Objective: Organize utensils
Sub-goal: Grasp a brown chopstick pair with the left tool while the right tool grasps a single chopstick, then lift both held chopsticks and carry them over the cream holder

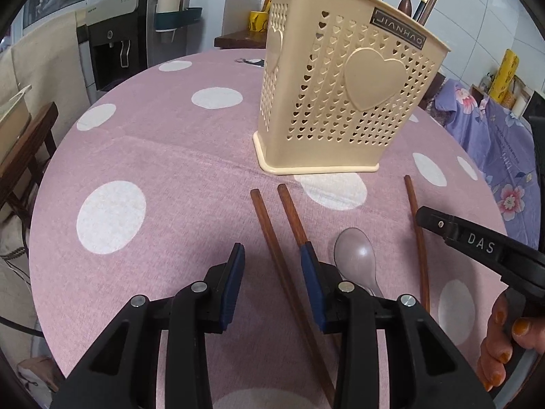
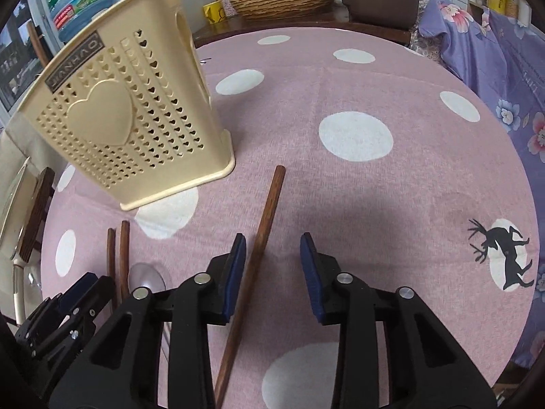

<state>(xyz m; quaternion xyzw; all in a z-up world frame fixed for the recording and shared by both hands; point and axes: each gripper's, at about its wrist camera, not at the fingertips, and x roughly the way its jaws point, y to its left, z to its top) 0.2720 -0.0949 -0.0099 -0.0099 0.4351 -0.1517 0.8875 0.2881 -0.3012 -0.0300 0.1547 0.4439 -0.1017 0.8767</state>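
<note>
Showing only rightward: deer print; leftward: water dispenser

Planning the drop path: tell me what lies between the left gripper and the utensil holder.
Left wrist view: only two wooden chopsticks and bare tablecloth between the left gripper and the utensil holder.
</note>
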